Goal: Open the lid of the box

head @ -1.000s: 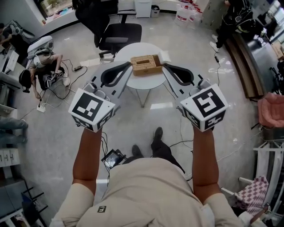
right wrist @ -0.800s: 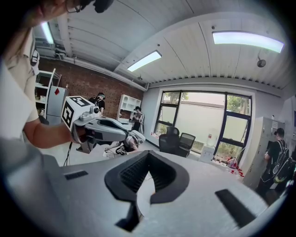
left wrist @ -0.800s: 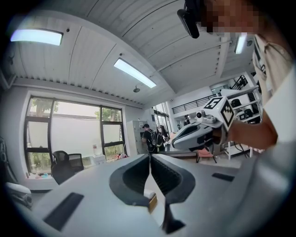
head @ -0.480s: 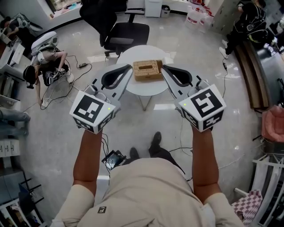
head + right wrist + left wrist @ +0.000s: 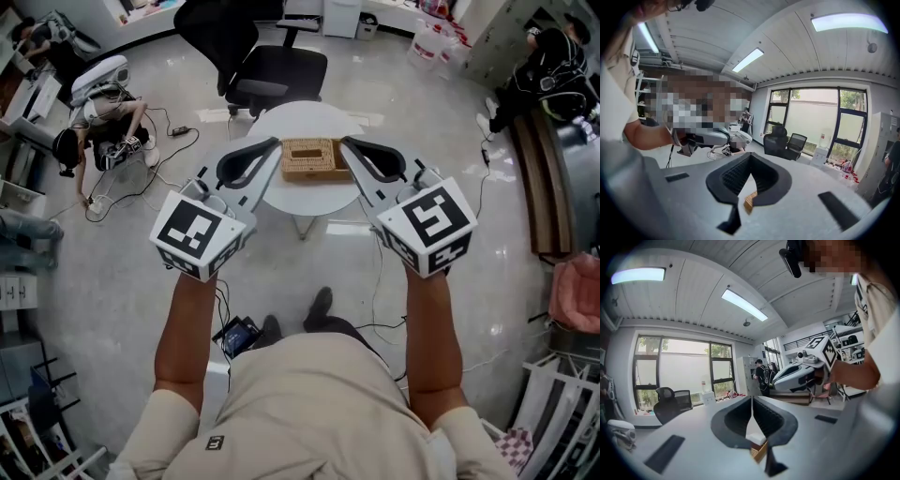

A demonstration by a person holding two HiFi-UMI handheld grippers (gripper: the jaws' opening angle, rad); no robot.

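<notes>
A woven tan box (image 5: pixel 314 157) with a slot in its lid sits on a small round white table (image 5: pixel 281 192). Both grippers hover above the table, one on either side of the box, and touch nothing. My left gripper (image 5: pixel 277 143) is shut and empty, its tips just left of the box. My right gripper (image 5: pixel 343 142) is shut and empty, just right of the box. In the left gripper view the closed jaws (image 5: pixel 751 399) meet above a corner of the box (image 5: pixel 760 452). The right gripper view shows its shut jaws (image 5: pixel 750 157) and a sliver of the box (image 5: pixel 750 201).
A black office chair (image 5: pixel 272 66) stands behind the table. A person sits on the floor at far left (image 5: pixel 103 131) among cables. A small device (image 5: pixel 239 333) lies by my feet. A bench (image 5: pixel 534 187) runs along the right and a pink seat (image 5: pixel 577 291) stands near it.
The table and box have slid closer and lower in the head view and now lie between the gripper tips. Both grippers stay shut and hold their pose.
</notes>
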